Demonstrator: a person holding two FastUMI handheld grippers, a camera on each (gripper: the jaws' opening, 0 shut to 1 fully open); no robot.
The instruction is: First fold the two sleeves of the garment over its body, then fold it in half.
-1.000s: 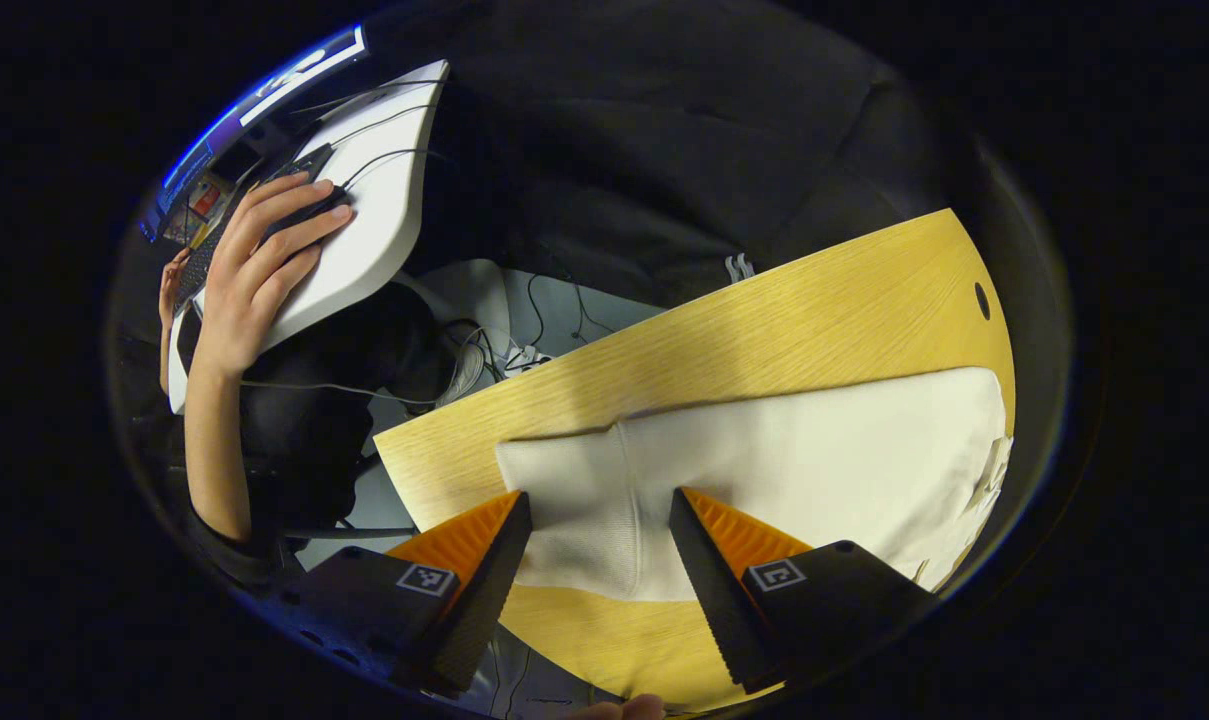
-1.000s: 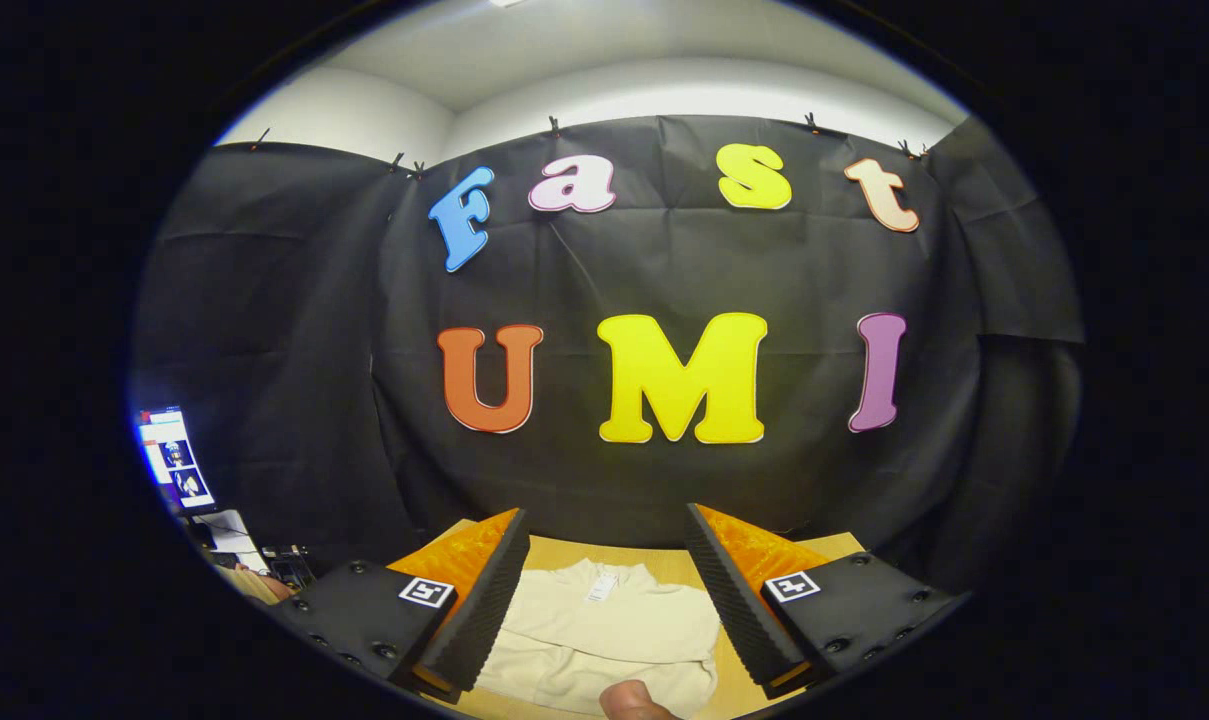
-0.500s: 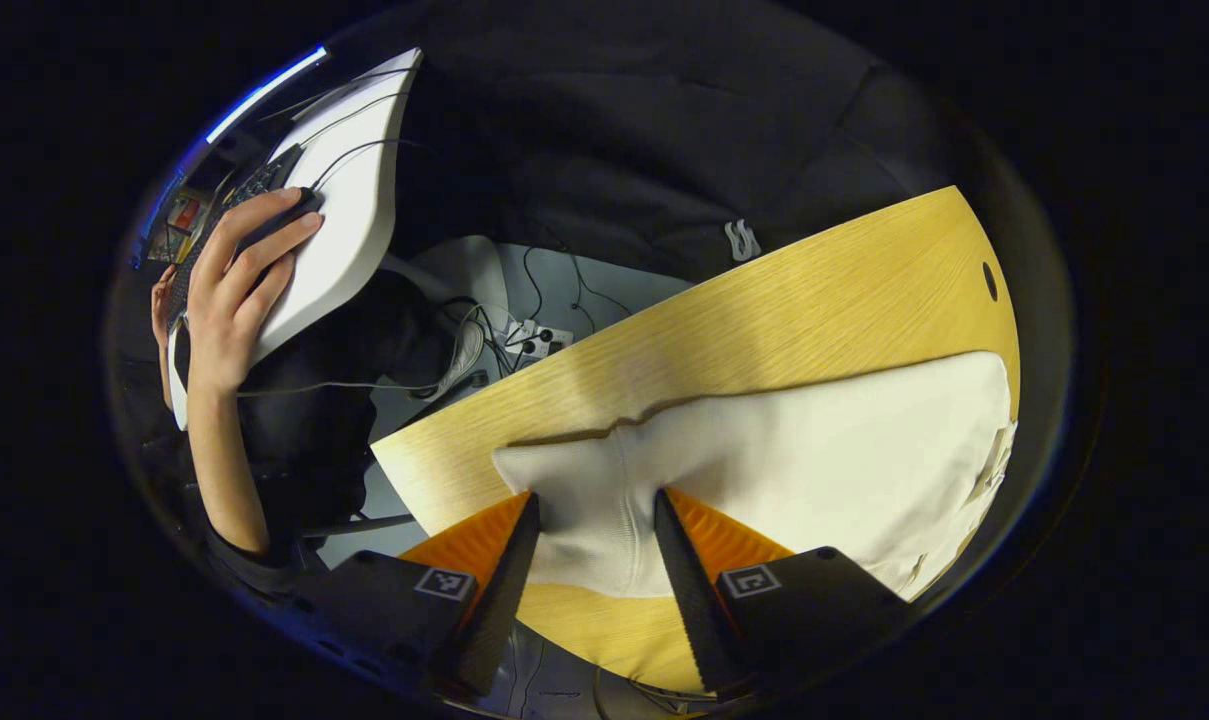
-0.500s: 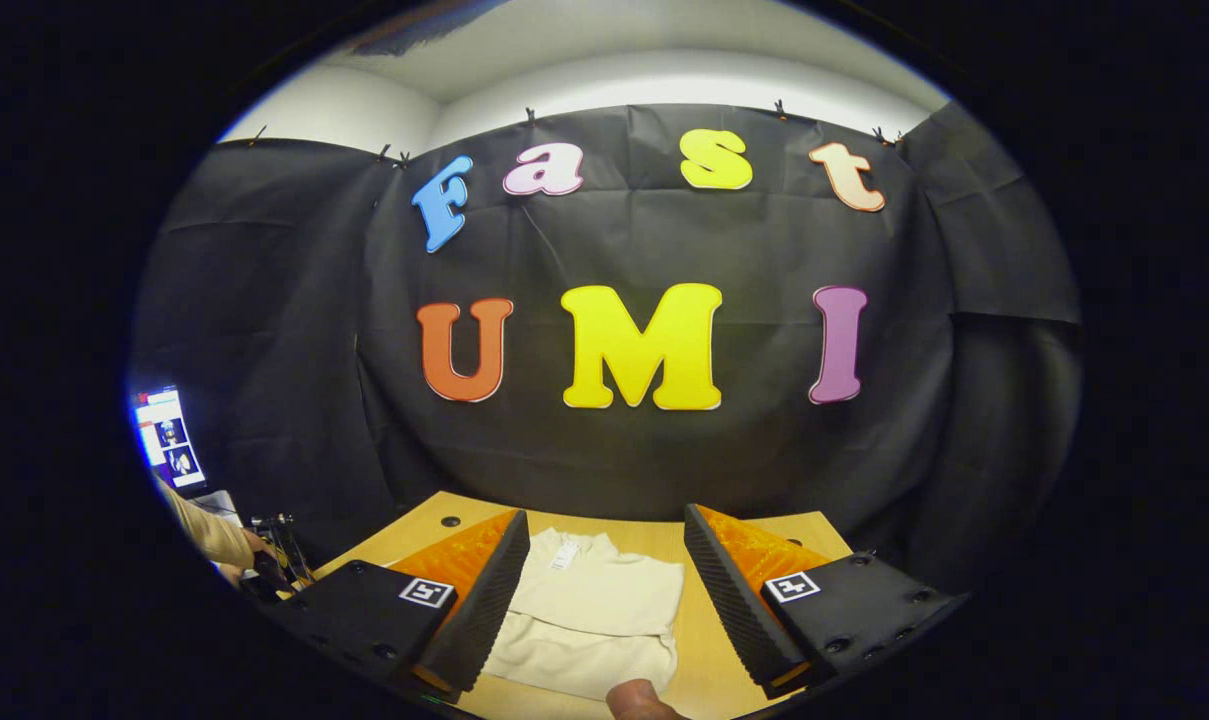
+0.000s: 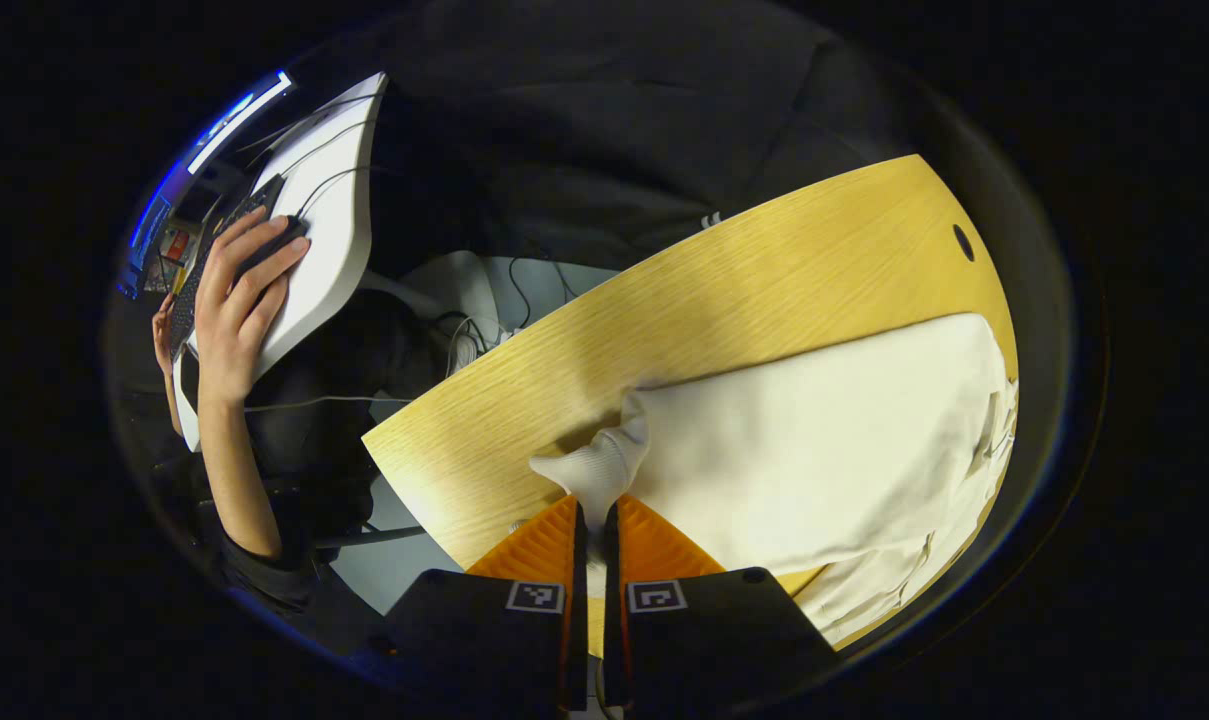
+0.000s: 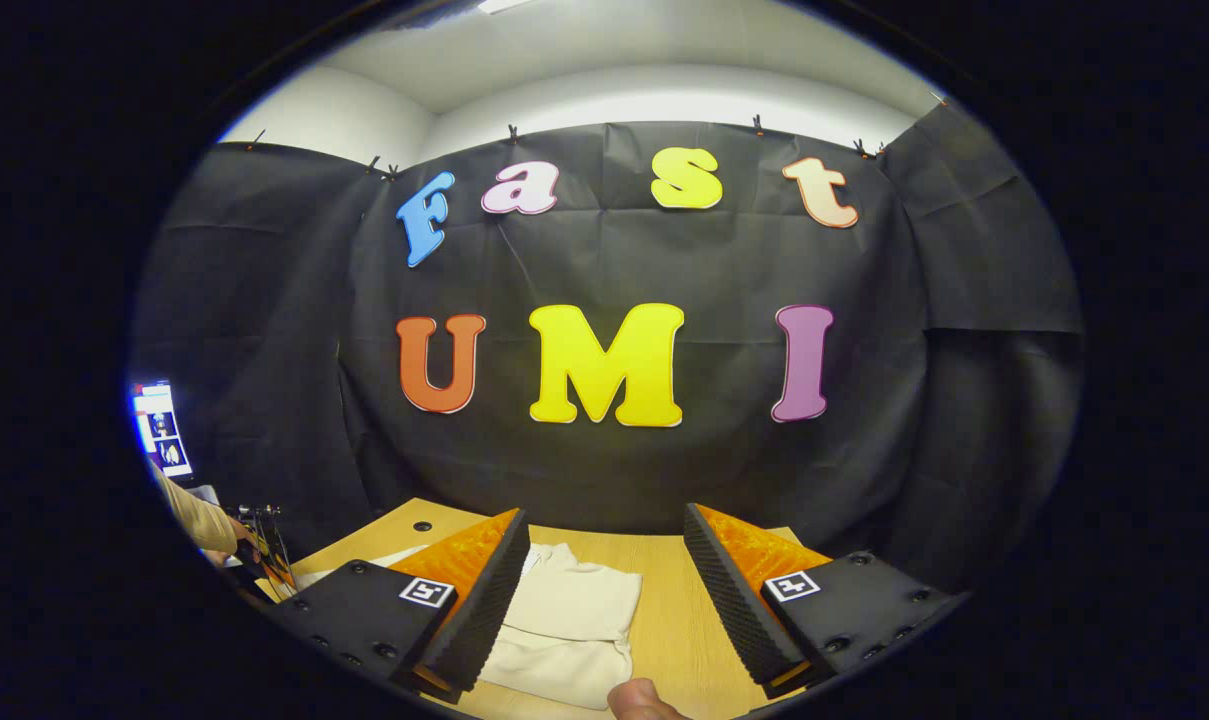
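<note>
A cream garment [image 5: 824,440] lies on the wooden table [image 5: 724,290] in the left gripper view. My left gripper [image 5: 591,530] is shut on the ribbed cuff [image 5: 596,472] of one sleeve, which bunches up and lifts off the table just ahead of the fingers. In the right gripper view the same garment [image 6: 569,620] lies flat on the table [image 6: 664,620] below. My right gripper [image 6: 604,590] hangs above it, open, with nothing between its fingers. A fingertip of the holding hand [image 6: 639,700] shows at the bottom edge.
Past the table's left end a person's hand [image 5: 239,300] rests on a mouse on a white desk [image 5: 319,240]. Cables [image 5: 464,330] lie on the floor between. A lit screen [image 6: 159,430] stands at the far left of the right gripper view.
My left gripper has gone from open around the sleeve cuff to shut on it, and the cuff has bunched and risen. My right gripper's view has drifted right over the garment.
</note>
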